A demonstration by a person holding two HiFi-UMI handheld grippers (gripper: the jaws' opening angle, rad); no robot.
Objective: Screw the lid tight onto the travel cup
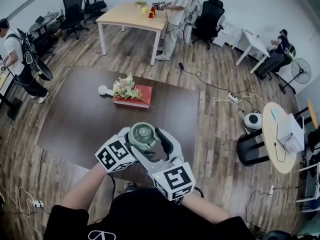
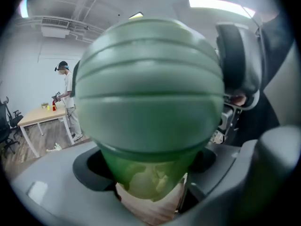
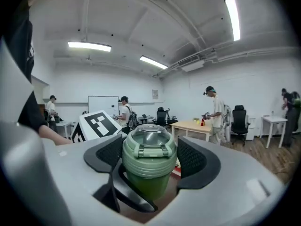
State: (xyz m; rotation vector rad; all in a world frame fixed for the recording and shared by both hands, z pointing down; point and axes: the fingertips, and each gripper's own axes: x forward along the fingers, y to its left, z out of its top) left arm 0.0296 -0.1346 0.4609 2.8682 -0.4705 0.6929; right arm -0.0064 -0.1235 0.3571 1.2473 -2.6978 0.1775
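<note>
Head view only shows both grippers meeting over the dark surface (image 1: 75,116), while left gripper view shows left gripper (image 2: 149,171) fingers clamped on the green travel cup (image 2: 141,185) body, and right gripper view shows right gripper (image 3: 149,155) fingers closed on the lid (image 3: 149,142).

1. Two grippers: left gripper (image 2: 148,171), right gripper (image 3: 149,157).
2. Two marker cubes (image 1: 116,155).
3. One cup (image 3: 143,182) and one lid (image 3: 149,142).
4. Four tables clearly seen: dark table (image 1: 75,119), wooden table (image 1: 130,16), white table (image 1: 252,41), round table (image 1: 272,134).
5. At least four black chairs (image 1: 73,9).
6. Three bystanders (image 1: 177,9) in the head view.
7. One fan (image 1: 300,71).
8. One red book (image 1: 137,98) and one bunch of flowers (image 1: 125,88).
</note>
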